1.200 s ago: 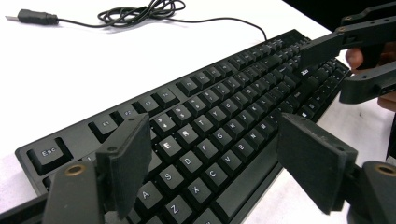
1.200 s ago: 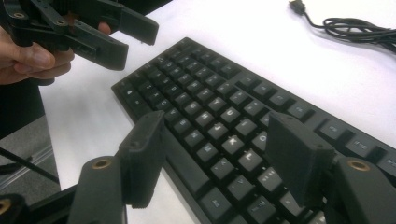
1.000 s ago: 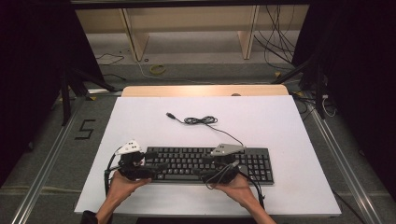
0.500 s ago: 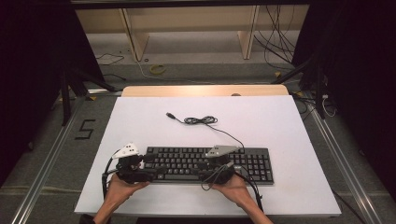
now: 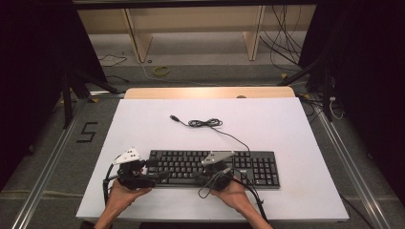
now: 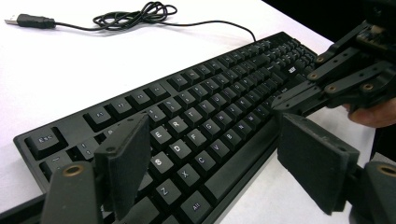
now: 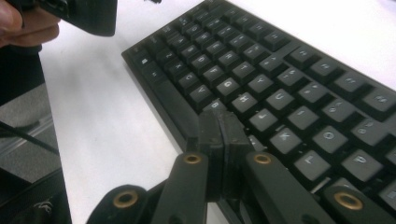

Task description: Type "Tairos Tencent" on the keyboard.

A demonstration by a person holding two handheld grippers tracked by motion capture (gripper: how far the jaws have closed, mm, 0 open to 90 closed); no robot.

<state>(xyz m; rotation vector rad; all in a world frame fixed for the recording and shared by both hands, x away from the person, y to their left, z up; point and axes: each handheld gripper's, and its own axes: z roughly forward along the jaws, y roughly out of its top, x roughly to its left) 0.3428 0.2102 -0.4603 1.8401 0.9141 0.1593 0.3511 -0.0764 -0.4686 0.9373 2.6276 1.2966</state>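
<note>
— Near the table's front edge, what lies there?

— A black keyboard (image 5: 215,167), long side along that edge, a bit left of the middle of the white table (image 5: 296,124). Its cable (image 5: 224,131) runs from its back edge toward the table's centre, bunches in a small coil, and ends in a loose plug (image 5: 175,118).

— And the grippers?

— From the high view, the left gripper (image 5: 155,172) sits at the keyboard's left end and the right gripper (image 5: 206,175) over its middle, near the front edge. A hand (image 5: 125,193) holds the left one, another hand (image 5: 235,191) the right.

— Can you read the jaws from up there?

— No, too small. The left gripper view settles it for that side: the left gripper (image 6: 212,158) has its jaws wide apart, one pad over the left-hand letter keys, the other past the keyboard's front edge over bare table. I cannot tell whether either pad touches. The same view shows the right gripper (image 6: 285,103) with its tips at the keyboard's front edge.

— And the right one's own camera?

— There the right gripper (image 7: 219,126) has its jaws pressed together, nothing between them, tips low over the bottom key rows by the front edge. Key legends read clearly in both close views, not from above.

— Anything changed from a second ago?

— Both grippers have drawn back slightly toward the front edge. The keyboard seems to lie a little nearer that edge as well; cable and plug look as they were.
</note>
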